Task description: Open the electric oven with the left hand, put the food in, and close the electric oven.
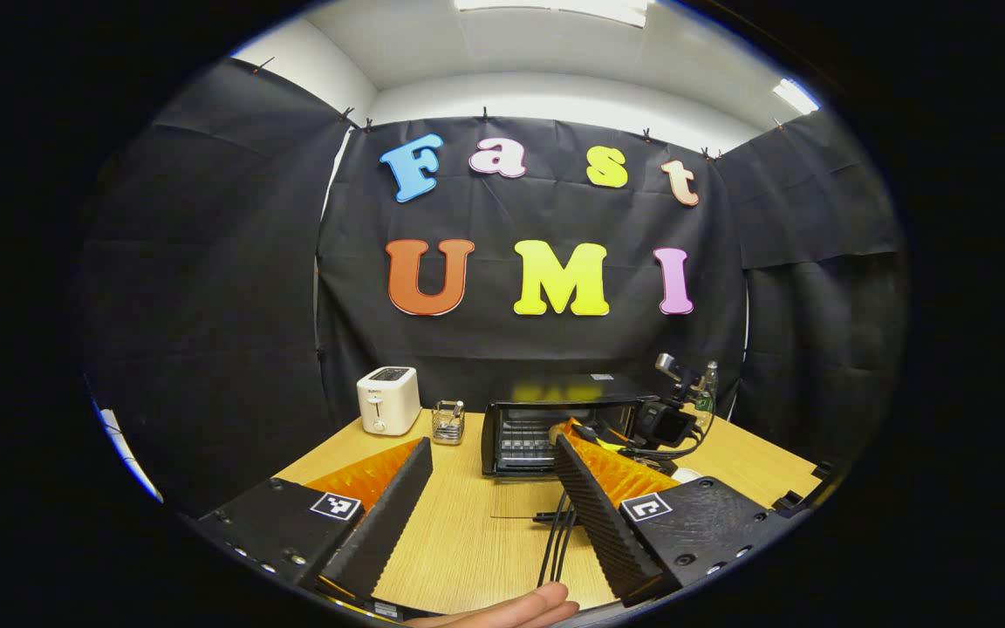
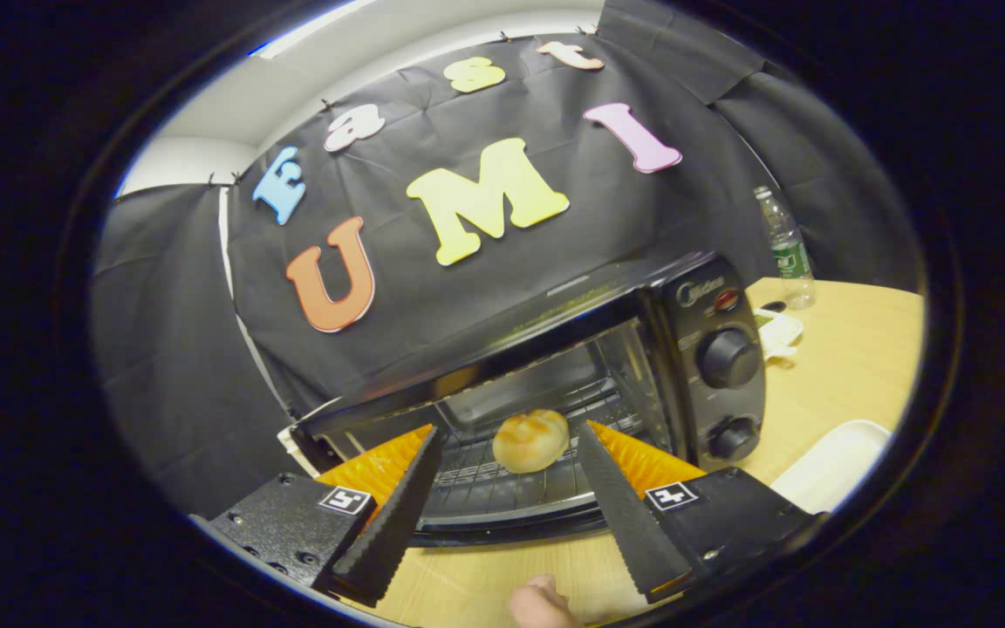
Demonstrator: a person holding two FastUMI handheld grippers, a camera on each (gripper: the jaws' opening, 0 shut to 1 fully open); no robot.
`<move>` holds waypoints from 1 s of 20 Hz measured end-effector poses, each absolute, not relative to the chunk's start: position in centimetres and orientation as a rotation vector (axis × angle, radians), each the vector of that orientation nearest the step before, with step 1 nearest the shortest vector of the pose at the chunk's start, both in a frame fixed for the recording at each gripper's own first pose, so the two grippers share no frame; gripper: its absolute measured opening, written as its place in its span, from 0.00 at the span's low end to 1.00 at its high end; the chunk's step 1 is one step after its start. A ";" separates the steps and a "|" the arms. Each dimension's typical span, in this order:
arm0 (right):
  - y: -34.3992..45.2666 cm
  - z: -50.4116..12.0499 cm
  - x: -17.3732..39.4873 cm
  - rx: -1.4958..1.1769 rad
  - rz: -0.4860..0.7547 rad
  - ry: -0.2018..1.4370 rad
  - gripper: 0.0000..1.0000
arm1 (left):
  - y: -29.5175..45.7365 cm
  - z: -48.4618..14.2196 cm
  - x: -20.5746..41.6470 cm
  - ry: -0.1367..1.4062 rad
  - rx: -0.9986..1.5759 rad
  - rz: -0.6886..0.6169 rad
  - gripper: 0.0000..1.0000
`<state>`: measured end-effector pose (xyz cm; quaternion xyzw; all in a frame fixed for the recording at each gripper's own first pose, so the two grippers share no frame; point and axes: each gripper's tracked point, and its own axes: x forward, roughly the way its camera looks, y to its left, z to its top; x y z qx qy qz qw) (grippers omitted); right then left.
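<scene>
The black electric oven [image 1: 555, 410] stands at the middle back of the wooden table, its glass door [image 1: 524, 499] folded down flat toward me. My left gripper [image 1: 492, 445] is open, well in front of the oven, holding nothing. In the right gripper view the oven [image 2: 607, 305] is close and its cavity is open. A round browned bun [image 2: 533, 440] lies on the wire rack [image 2: 502, 488] inside. My right gripper [image 2: 509, 431] is open at the oven mouth, its fingers either side of the bun and apart from it. In the left gripper view it [image 1: 668, 423] shows at the oven's right front.
A white toaster [image 1: 389, 399] and a small glass holder [image 1: 448, 421] stand left of the oven. A water bottle [image 2: 786, 249] and a small white dish [image 2: 777, 331] are behind its right side, a white tray [image 2: 834, 475] in front right. Black cables [image 1: 555, 541] cross the table.
</scene>
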<state>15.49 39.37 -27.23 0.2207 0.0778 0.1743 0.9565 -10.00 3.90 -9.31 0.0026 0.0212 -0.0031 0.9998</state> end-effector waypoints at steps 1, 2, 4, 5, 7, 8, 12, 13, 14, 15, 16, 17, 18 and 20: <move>38.7 -26.3 14.1 0.453 0.371 0.142 0.95 | 3.7 -9.4 -10.2 0.047 0.007 -0.006 0.93; 38.1 -25.2 12.8 0.455 0.395 0.128 0.95 | 3.7 -9.4 -10.3 0.049 0.006 -0.002 0.93; 37.0 -23.6 9.9 0.441 0.442 0.119 0.95 | 3.3 -9.6 -10.3 0.058 -0.007 0.000 0.93; 36.4 -22.7 8.4 0.434 0.465 0.110 0.95 | 3.3 -9.9 -10.2 0.066 -0.015 0.001 0.93; 35.0 -21.1 6.1 0.419 0.487 0.101 0.95 | 3.3 -10.3 -9.6 0.084 -0.027 0.016 0.93; 34.0 -20.5 5.2 0.402 0.490 0.095 0.95 | 3.4 -10.7 -9.1 0.096 -0.029 0.027 0.93; 29.0 -16.8 2.2 0.303 0.441 0.027 0.95 | 2.4 -13.5 -7.1 0.165 -0.045 0.026 0.93; 27.5 -15.7 1.6 0.291 0.410 0.002 0.96 | 1.9 -14.4 -6.5 0.190 -0.042 0.020 0.93; 26.0 -14.8 0.9 0.281 0.389 -0.018 0.96 | 1.5 -15.4 -5.7 0.211 -0.036 0.014 0.93; 24.8 -13.7 0.2 0.264 0.370 -0.033 0.95 | 1.0 -16.6 -5.1 0.240 -0.029 0.009 0.93; 23.5 -12.8 -0.4 0.243 0.349 -0.045 0.95 | 0.3 -17.9 -4.4 0.267 -0.024 -0.002 0.93; 22.2 -12.0 -1.1 0.215 0.333 -0.057 0.96 | -0.5 -19.4 -3.8 0.306 -0.025 -0.021 0.93; 21.1 -11.2 -1.8 0.183 0.318 -0.065 0.96 | -1.3 -20.9 -3.3 0.340 -0.025 -0.040 0.93; 18.8 -10.0 -3.2 0.136 0.278 -0.082 0.96 | -2.7 -23.4 -2.3 0.393 -0.027 -0.067 0.93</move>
